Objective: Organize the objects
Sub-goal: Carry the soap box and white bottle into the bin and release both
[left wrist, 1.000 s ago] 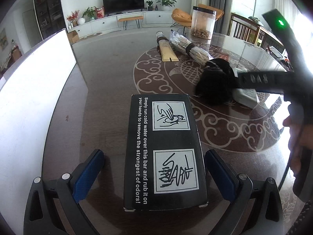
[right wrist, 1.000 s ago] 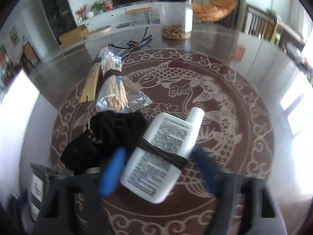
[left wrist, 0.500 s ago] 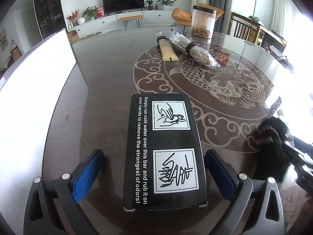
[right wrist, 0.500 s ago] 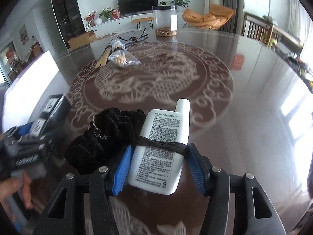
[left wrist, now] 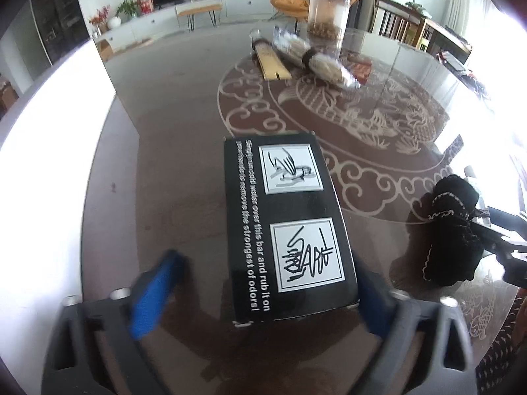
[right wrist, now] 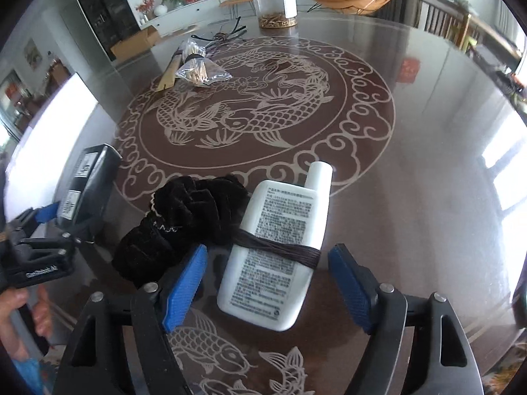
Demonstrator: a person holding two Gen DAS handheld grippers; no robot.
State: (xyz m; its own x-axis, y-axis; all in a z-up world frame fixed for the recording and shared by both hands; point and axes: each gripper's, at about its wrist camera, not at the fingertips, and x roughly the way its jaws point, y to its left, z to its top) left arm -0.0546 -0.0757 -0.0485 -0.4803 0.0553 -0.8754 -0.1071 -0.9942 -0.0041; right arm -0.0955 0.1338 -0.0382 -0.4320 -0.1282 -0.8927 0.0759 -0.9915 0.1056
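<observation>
A black box with white drawings and text lies on the table between the open fingers of my left gripper; the fingers do not touch it. The box also shows at the left of the right wrist view. A white bottle tied with a dark band to a black velvet scrunchie lies on the table between the open fingers of my right gripper. The scrunchie shows at the right in the left wrist view.
A bag of sticks and a flat wooden piece lie farther back on the round patterned table. A clear jar stands at the far edge, with dark cables near it.
My right gripper has opened and let go of the bottle, which now rests on the table near the black box. My left gripper has shifted slightly and its view is blurred.
</observation>
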